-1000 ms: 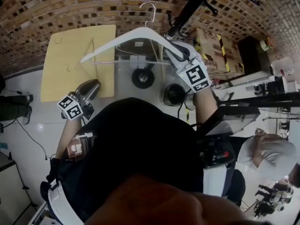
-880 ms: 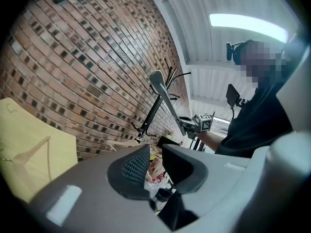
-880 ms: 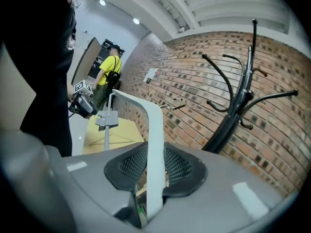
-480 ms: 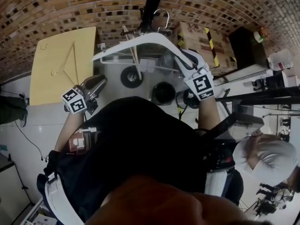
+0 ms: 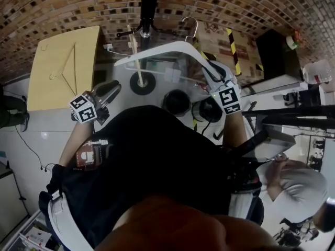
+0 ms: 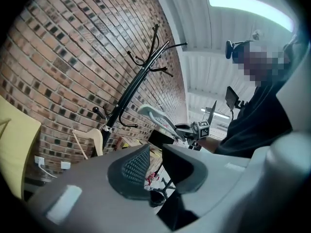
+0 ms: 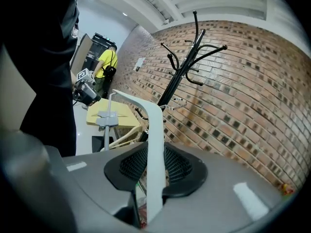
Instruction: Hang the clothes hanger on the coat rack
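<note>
My right gripper point(image 5: 208, 69) is shut on one arm of a white clothes hanger point(image 5: 167, 48), whose metal hook point(image 5: 191, 26) points toward the brick wall. In the right gripper view the white arm point(image 7: 154, 140) runs up between the pads of the right gripper point(image 7: 155, 163). The black coat rack point(image 5: 149, 1) stands just left of the hook, its prongs spread at the top point(image 7: 192, 57). A wooden hanger point(image 5: 135, 54) hangs low on the rack. My left gripper point(image 5: 116, 86) is lower left, apart from the hanger. Nothing sits in the narrow gap between its jaws point(image 6: 155, 161).
A yellow table point(image 5: 44, 75) with another wooden hanger on it stands at the left. Boxes with black-and-yellow tape point(image 5: 233, 46) sit right of the rack. Black round bases point(image 5: 177, 102) are on the floor near it. A person in a white cap point(image 5: 296, 179) is at the lower right.
The rack pole has passed in the head view from right of the hanger's hook to left of it. Both grippers moved sideways along the wall. The right one still grips the hanger.
</note>
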